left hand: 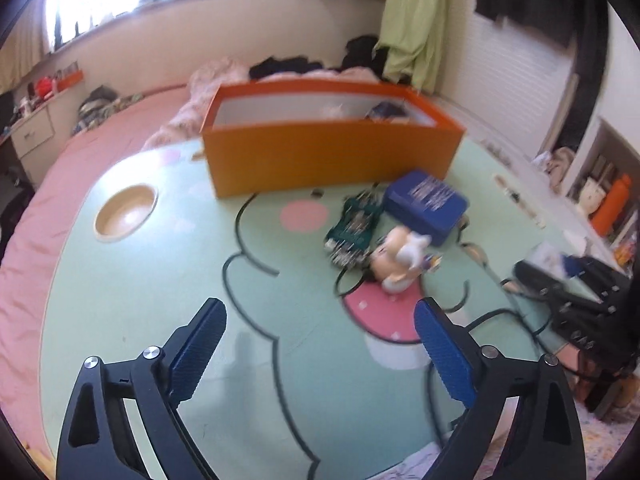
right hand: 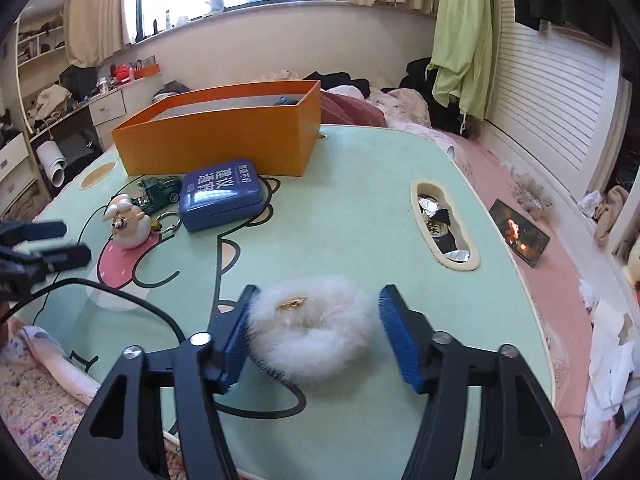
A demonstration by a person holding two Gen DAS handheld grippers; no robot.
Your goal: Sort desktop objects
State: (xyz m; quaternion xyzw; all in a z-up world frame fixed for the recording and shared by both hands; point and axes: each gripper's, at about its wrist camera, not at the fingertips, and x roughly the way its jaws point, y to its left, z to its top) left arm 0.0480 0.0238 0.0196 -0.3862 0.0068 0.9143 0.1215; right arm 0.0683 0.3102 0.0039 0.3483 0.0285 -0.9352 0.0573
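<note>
I am holding the right gripper (right hand: 314, 312) spread wide around a white fluffy pom-pom (right hand: 310, 330) with a small gold clip on top; its left pad is brushing the fur, the right pad is standing just clear. The pom-pom is lying on the mint-green cartoon table (right hand: 360, 216), near its front edge. At eleven o'clock from it a blue tin (right hand: 222, 196) is sitting, printed with white Chinese characters that are reading upside down to me; I cannot make them out. Just beside the tin at nine o'clock a green toy car (right hand: 160, 191) and a small plush figure (right hand: 128, 222) on a key ring are resting. Behind them, at twelve o'clock, the orange box (right hand: 224, 140) is standing open. My left gripper (left hand: 320, 320) is hovering spread over bare tabletop, gripping nothing.
</note>
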